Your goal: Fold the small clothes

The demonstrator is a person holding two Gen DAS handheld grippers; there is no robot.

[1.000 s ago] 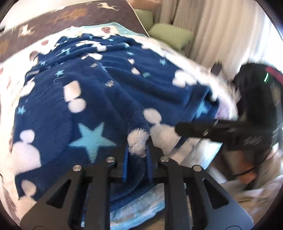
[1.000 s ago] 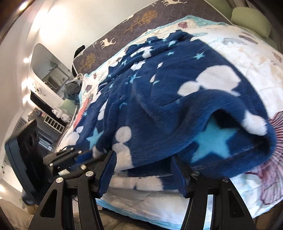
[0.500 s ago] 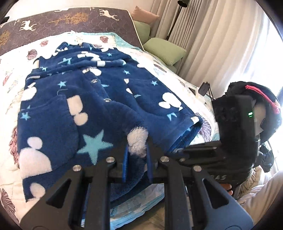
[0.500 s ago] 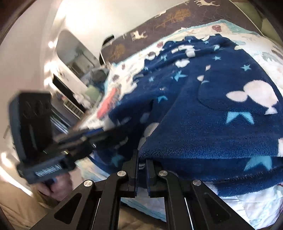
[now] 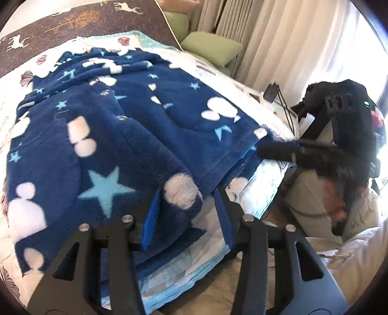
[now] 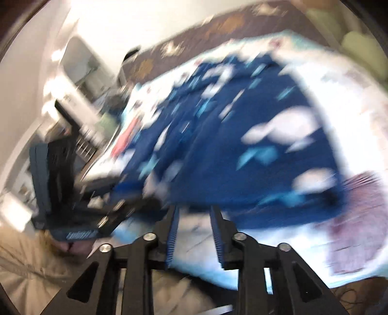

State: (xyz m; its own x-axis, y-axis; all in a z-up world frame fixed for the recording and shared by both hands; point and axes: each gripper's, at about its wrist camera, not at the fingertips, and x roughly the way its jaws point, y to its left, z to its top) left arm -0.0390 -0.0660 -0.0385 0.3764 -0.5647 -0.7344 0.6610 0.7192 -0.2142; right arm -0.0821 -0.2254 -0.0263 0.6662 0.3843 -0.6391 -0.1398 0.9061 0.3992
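Bed (image 5: 184, 269) w/ shell-print quilt carries the blue fleece garment (image 5: 135, 126), spread flat across it, hem toward the near edge. Change since half a sec ago: both grippers have let go. Left gripper (image 5: 186, 213) was clamped on the hem, now jaws apart w/ a fold of hem lying loose between them. Right gripper (image 6: 194, 232) also open, nothing between the fingers, just off the hem; its view is badly blurred, so it's moving fast. Prob. means the garment is laid out and smoothed, ready for a first fold. Around: dark headboard (image 5: 72, 21), green cushion (image 5: 211, 47), curtains (image 5: 278, 43). Nothing blocks the garment.
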